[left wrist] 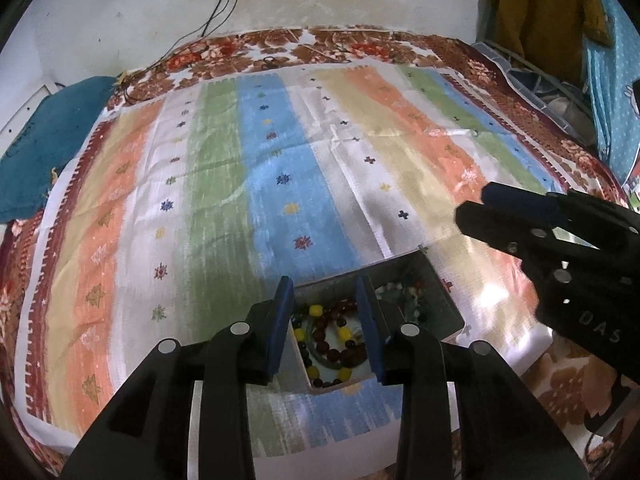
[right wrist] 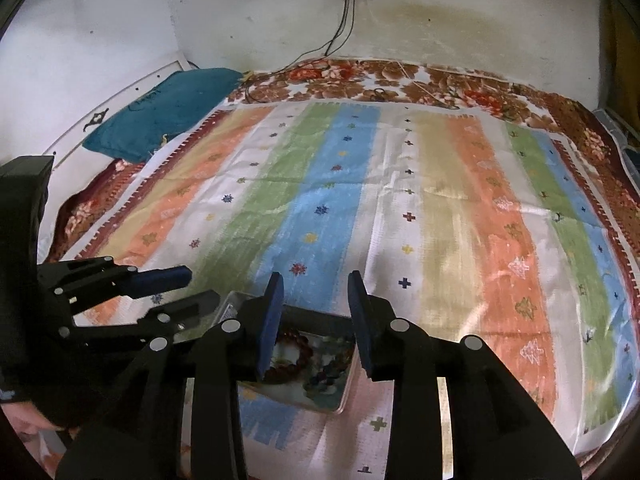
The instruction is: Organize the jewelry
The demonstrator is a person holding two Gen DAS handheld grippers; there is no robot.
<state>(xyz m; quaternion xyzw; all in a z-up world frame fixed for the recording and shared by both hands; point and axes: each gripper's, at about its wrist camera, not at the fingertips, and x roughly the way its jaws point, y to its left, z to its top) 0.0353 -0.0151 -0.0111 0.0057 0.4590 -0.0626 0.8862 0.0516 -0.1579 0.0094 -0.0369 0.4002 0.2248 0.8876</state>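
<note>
1. Nearest, in the left wrist view: the left claw (left wrist: 326, 322) is seen part open, its blue pads spread either side of the box opening. Nothing is gripped; the pads hang above the beads, and contact cannot be confirmed.

2. Directly beneath: a small grey box (left wrist: 436, 300) is set on the striped mat (left wrist: 224, 184). It is divided into compartments. In the nearer compartment a dark red bead bracelet (left wrist: 334, 350) and a string of yellow and dark beads (left wrist: 316, 370) are coiled together. In the farther compartment pale and green beads (left wrist: 396, 292) are heaped, too blurred to sort by kind.

3. In the right wrist view, the right claw (right wrist: 314, 318) is likewise part open and empty, held over the same box (right wrist: 344, 390); the red bracelet (right wrist: 294, 350) is visible between and below its pads.

4. Beside it, the left claw (right wrist: 188, 292) is noted low at the left edge, and a bit of the person's hand (right wrist: 28, 426) at the bottom corner.

5. Progress, as judged: all jewelry in view already lies inside the box; none is seen loose on the mat. Whether pieces are to be taken out and laid apart, or the sorting is nearly done, cannot be told. The tangled coil in the near compartment suggests separating is left.

6. Farther: the mat is spread on a bed with a brown floral bedsheet (left wrist: 280, 52); a teal pillow (left wrist: 48, 136) lies at the far left.

7. Farthest: a stained wall (right wrist: 440, 12) with a socket and cables (right wrist: 348, 12) hanging to the bed.
</note>
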